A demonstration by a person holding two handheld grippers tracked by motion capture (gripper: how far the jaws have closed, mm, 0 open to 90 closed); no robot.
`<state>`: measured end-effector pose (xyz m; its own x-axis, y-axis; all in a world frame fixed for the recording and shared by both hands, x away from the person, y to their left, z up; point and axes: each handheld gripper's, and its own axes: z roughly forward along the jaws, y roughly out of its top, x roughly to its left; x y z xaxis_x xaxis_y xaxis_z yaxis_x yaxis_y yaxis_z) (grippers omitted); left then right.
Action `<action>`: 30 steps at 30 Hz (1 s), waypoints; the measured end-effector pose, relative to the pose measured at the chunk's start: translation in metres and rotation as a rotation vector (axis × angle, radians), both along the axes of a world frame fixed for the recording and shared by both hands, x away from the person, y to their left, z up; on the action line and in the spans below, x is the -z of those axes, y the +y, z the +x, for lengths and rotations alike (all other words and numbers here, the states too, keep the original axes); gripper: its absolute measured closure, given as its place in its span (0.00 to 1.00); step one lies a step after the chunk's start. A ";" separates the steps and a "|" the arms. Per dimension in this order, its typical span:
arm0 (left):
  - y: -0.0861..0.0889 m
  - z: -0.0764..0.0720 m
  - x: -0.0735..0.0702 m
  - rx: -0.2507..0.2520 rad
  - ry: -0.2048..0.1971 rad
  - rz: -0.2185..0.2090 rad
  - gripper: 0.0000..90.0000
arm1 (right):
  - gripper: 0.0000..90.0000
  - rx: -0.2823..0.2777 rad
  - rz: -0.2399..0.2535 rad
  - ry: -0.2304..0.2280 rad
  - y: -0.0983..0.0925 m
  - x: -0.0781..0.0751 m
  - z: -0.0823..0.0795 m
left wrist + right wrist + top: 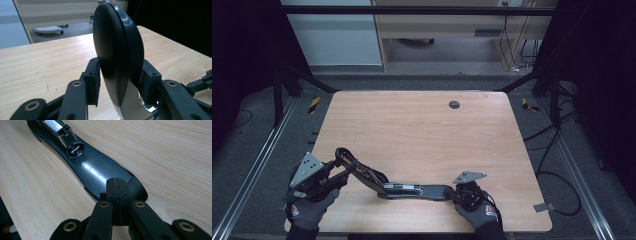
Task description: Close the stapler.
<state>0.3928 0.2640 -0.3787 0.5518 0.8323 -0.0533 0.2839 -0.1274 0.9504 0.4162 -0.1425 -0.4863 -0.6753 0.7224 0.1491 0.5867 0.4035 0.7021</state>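
Observation:
A long black stapler (412, 189) lies swung open near the table's front edge. Its base (100, 172) is flat on the wood, with the oval metal anvil (75, 150) and the silver staple channel (56, 126) farther along. The upper arm (357, 167) rises to the left. My left gripper (343, 162) is shut on that arm's rounded black end (117, 45), one pad on each side. My right gripper (117, 186) has its jaws shut pad to pad, and its tips rest on the near end of the base. A gloved hand holds each gripper.
The wooden table (422, 130) has a dark cable hole (454, 104) at the back. Black frame struts stand at both sides, and cables (557, 175) trail over the floor on the right. A desk stands behind the table.

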 end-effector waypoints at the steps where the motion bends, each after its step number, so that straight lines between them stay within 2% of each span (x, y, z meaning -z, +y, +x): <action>1: -0.001 0.000 0.000 0.002 -0.004 0.000 0.64 | 1.00 0.000 0.000 -0.001 0.000 0.000 0.000; 30: -0.024 0.001 -0.008 0.041 -0.032 0.041 0.65 | 1.00 -0.003 -0.009 -0.009 0.000 0.000 0.000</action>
<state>0.3937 0.2398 -0.3707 0.5862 0.8102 -0.0013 0.2473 -0.1774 0.9526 0.4165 -0.1421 -0.4866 -0.6786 0.7218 0.1364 0.5793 0.4117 0.7035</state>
